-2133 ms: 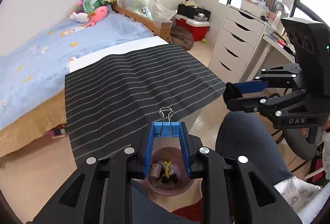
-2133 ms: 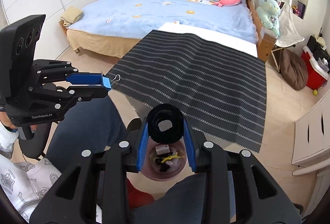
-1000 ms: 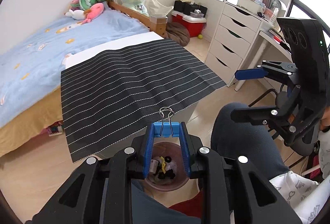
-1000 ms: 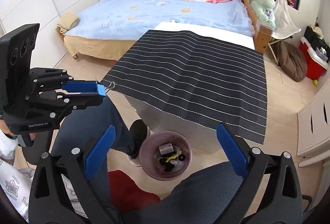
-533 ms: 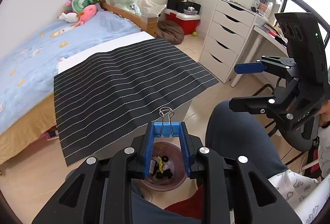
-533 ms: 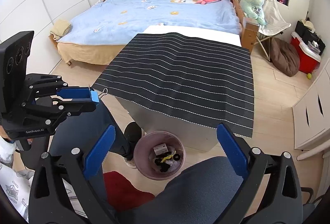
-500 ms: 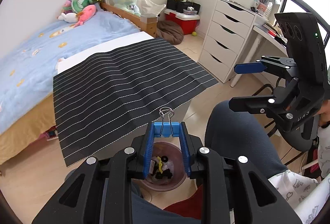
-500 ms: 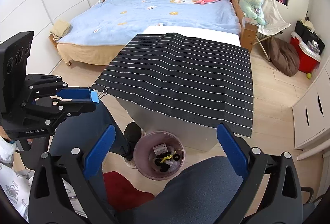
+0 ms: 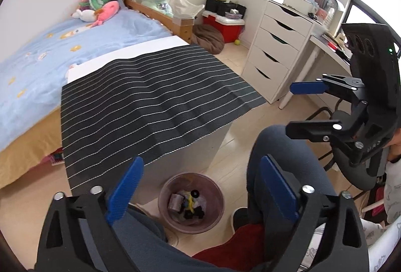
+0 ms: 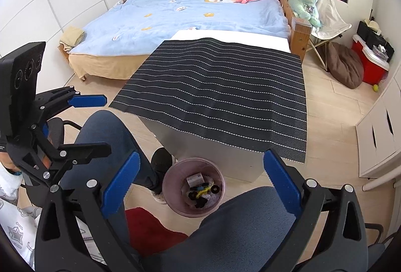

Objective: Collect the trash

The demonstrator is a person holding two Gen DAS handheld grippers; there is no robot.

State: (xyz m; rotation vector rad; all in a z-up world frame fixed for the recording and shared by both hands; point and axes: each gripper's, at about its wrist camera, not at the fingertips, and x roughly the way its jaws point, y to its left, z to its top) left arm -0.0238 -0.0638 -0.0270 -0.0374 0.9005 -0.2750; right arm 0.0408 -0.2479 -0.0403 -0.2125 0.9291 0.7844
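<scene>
Now left gripper tilts down over pink bin on floor, fingers opening wide, nothing between them. Right gripper tilts down over same bin too, fingers spread wide, empty. Bin stands just beside worktop with black striped mat, between person's legs. Inside bin: trash, namely small box, yellow piece, black pieces; binder clip not clearly told apart there.
</scene>
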